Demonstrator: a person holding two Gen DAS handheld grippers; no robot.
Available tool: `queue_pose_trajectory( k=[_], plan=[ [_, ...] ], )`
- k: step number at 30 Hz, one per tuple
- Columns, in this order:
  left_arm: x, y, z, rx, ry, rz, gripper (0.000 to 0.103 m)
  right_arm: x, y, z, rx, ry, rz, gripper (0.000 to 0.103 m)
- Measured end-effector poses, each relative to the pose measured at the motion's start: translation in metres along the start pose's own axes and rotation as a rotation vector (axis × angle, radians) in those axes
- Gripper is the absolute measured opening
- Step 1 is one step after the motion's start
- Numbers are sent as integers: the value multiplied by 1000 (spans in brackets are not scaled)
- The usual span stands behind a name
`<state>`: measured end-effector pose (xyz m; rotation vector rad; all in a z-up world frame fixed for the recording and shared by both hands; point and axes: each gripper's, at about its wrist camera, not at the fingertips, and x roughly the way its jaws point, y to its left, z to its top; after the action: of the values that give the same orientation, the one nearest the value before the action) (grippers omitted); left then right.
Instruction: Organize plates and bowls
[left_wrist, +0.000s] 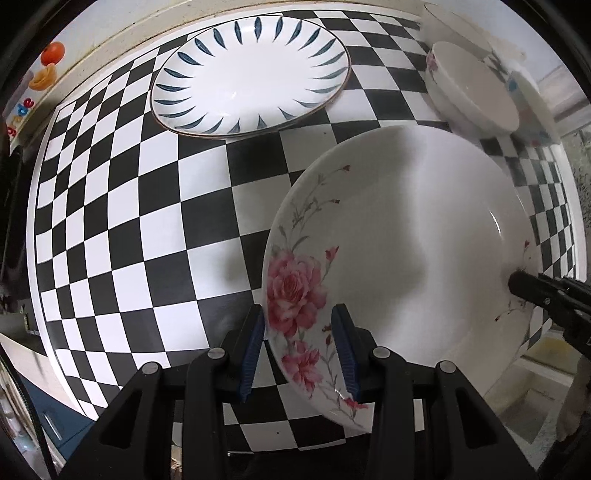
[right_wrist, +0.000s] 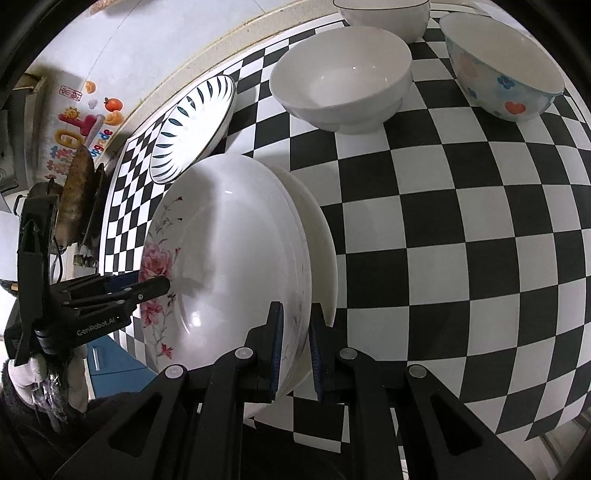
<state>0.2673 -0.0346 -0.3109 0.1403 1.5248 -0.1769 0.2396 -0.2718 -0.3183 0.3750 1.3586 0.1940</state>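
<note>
Left wrist view: the left tool (left_wrist: 298, 347) is straddling the near rim of the rose-patterned plate (left_wrist: 399, 266), one blue pad outside and one inside over the flowers. The pads look set against the rim, so I judge it gripping, though contact is hard to confirm. The plate is tilting up off the checkered bench (left_wrist: 147, 229). Beyond the plate, farther along the bench, a blue-leaf plate (left_wrist: 251, 74) is lying flat; a white bowl (left_wrist: 472, 88) is sitting near the plate's far right edge. The right tool (left_wrist: 543, 291) is reaching onto the opposite rim.

Right wrist view: the right tool (right_wrist: 295, 343) is pinching the plate's (right_wrist: 229, 258) rim, with a second plain white plate (right_wrist: 321, 236) showing just behind it. Whether both plates are between the pads I cannot tell. The left tool (right_wrist: 155, 286) is holding the far flowered edge. Past the plate are a white bowl (right_wrist: 343, 85), a heart-and-flower bowl (right_wrist: 506, 74) and part of another bowl (right_wrist: 384, 14).

Glazed ceramic is stiff, fairly heavy, slick and chip-prone. The thin rim is the only hold, and opposite sides suit it best, so the weight is shared and it cannot pivot.
</note>
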Motion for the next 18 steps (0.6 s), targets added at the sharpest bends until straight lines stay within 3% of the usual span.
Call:
queue_pose_trajectory(
  k=[9,18],
  plan=[
    [-1,-20,1,39,-3,52,35,3,1,2,-4,25,-37,15],
    [-12,-7,0,1,3,-6,35,0,-1,7,33,74,-64,17]
  ],
)
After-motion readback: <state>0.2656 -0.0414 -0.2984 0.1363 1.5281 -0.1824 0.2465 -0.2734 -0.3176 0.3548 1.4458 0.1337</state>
